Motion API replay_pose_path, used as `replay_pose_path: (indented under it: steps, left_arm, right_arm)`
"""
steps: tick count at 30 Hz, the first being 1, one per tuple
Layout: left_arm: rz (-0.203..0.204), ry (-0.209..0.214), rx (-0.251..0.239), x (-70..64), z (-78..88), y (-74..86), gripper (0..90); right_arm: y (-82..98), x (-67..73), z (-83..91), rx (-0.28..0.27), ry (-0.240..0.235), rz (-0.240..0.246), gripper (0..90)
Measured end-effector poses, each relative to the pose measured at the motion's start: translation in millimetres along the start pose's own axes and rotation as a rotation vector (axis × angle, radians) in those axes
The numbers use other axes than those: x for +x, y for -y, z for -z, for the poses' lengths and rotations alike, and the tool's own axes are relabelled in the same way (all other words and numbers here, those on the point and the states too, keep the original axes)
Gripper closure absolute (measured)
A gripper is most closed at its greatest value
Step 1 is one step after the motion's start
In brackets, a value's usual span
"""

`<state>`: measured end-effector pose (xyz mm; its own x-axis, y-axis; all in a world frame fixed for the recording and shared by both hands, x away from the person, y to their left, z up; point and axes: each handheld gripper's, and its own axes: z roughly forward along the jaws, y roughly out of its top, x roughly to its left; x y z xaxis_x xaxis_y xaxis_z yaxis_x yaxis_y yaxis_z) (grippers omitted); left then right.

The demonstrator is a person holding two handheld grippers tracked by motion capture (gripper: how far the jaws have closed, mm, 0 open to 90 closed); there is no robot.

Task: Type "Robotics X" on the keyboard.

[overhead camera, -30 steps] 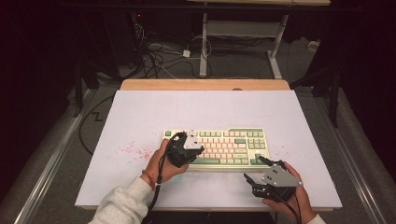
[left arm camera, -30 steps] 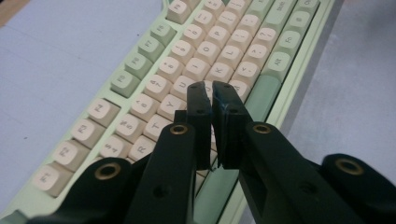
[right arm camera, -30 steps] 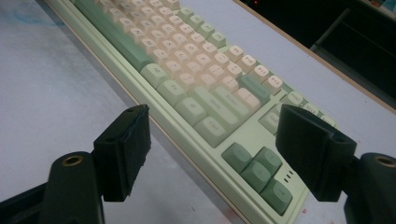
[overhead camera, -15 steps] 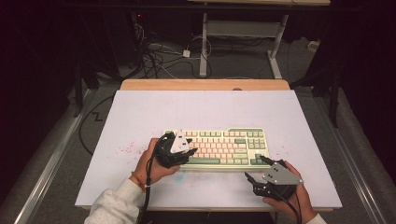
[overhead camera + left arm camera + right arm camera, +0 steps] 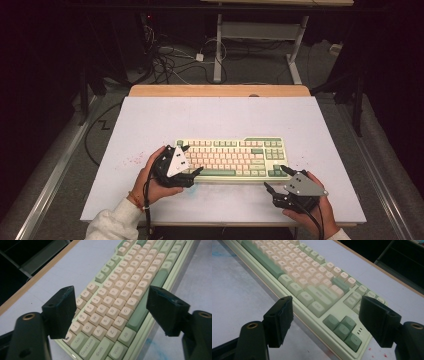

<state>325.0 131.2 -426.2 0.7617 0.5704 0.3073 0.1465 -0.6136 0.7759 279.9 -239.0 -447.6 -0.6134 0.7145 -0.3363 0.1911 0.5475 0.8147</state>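
The keyboard [image 5: 230,159] lies lengthwise across the worktop [image 5: 220,115], its left end between the just-opened, empty jaws of the left hand-held gripper [image 5: 191,161], while the right hand-held gripper [image 5: 276,178], jaws also spread, seemingly waits just off the near right corner.

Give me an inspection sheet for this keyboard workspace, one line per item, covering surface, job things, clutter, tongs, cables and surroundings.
Surface: pale table top with a wooden far edge, faint red specks and a blue smudge.
Job's things: green and cream keyboard lying flat near the front edge.
Clutter: nothing seen.
Tongs: left tongs at the keyboard's left end, jaws just opened, nothing between them; right tongs open off its right front corner, holding nothing.
Cables: a black cable trails from the left tongs; tangled cables on the floor beyond.
Surroundings: dark room, white table legs behind.
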Motion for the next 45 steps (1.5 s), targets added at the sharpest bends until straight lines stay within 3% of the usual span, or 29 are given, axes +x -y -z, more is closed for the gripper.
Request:
replay_pose_path:
  steps: [11,21,25,31,38,45]
  left_arm:
    - [0.031,-0.063,0.016,0.8,15.6,29.9,17.2]
    - [0.069,-0.065,0.057,-0.1,27.4,57.8,17.2]
    - [0.108,-0.062,0.064,2.0,32.9,67.0,17.2]
    - [0.128,-0.065,0.099,2.4,36.5,77.8,17.2]
    - [0.115,-0.057,0.117,0.8,34.1,79.0,17.2]
    - [0.119,-0.046,0.120,0.8,33.3,79.8,17.2]
  right_arm:
    - [-0.5,-4.5,-0.3,-0.011,0.019,-0.030,31.6]
    - [-8.5,-8.1,-11.1,-0.007,-0.012,-0.051,40.3]
    - [-15.2,-11.7,-18.4,-0.001,-0.033,-0.052,50.0]
    - [-27.3,-16.2,-35.6,0.035,-0.080,-0.063,66.8]
    - [-46.6,-14.0,-66.1,0.094,-0.135,-0.026,84.8]
    - [-64.2,-5.7,-100.5,0.146,-0.180,0.003,90.0]
